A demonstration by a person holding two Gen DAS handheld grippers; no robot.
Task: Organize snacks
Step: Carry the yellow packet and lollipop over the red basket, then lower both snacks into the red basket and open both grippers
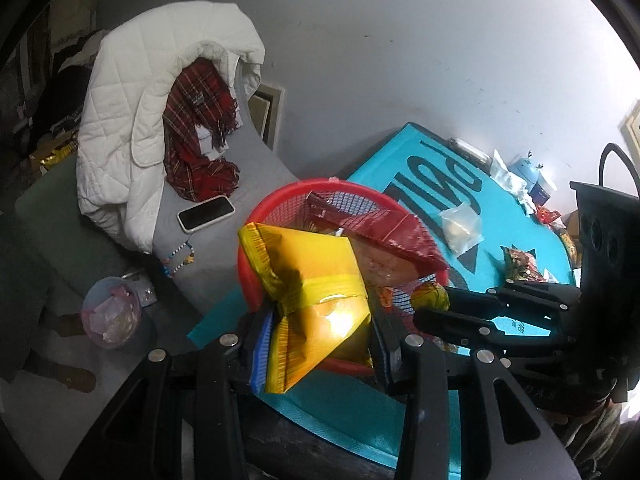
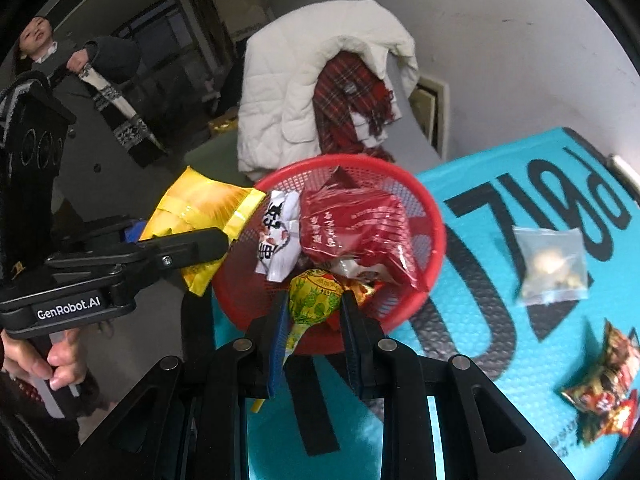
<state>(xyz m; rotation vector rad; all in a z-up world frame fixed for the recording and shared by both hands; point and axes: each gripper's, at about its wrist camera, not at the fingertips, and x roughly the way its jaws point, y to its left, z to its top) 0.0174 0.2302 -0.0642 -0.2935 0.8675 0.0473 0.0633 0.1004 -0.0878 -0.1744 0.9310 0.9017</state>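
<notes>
A red mesh basket (image 1: 280,200) (image 2: 432,216) sits on a teal mat and holds a red snack packet (image 1: 384,232) (image 2: 360,232) and a white wrapped snack (image 2: 280,236). My left gripper (image 1: 316,336) is shut on a yellow chip bag (image 1: 308,280) (image 2: 200,208) at the basket's near left rim. My right gripper (image 2: 314,312) is shut on a yellow-green lollipop (image 2: 316,296) (image 1: 430,296) over the basket's front edge.
On the teal mat (image 2: 500,360) lie a clear bag of nuts (image 2: 552,264) (image 1: 460,228) and a small orange-red snack packet (image 2: 604,392) (image 1: 520,264). A grey chair with a white jacket (image 1: 140,120), red plaid scarf and a phone (image 1: 206,212) stands behind the basket.
</notes>
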